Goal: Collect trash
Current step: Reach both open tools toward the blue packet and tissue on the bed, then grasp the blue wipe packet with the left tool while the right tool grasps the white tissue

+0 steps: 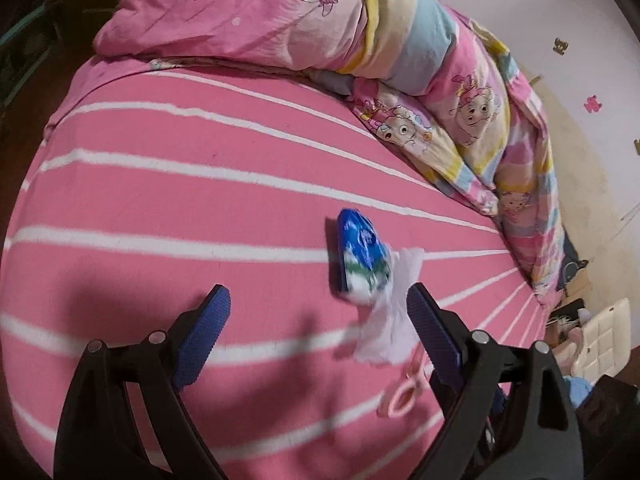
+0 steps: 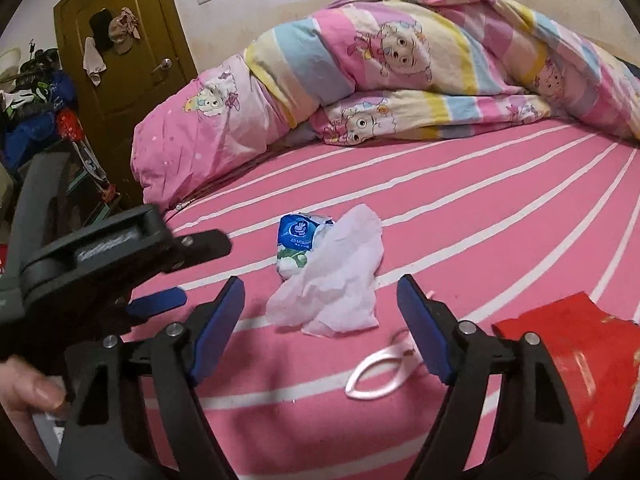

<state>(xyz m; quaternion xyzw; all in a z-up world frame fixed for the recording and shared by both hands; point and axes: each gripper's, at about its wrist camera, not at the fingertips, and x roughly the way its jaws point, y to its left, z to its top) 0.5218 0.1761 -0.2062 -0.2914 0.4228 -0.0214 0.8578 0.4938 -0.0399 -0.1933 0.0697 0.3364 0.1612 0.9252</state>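
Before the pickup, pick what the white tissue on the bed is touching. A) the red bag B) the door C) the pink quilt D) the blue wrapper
D: the tissue lies against and partly over the blue wrapper, apart from the red bag and the quilt.
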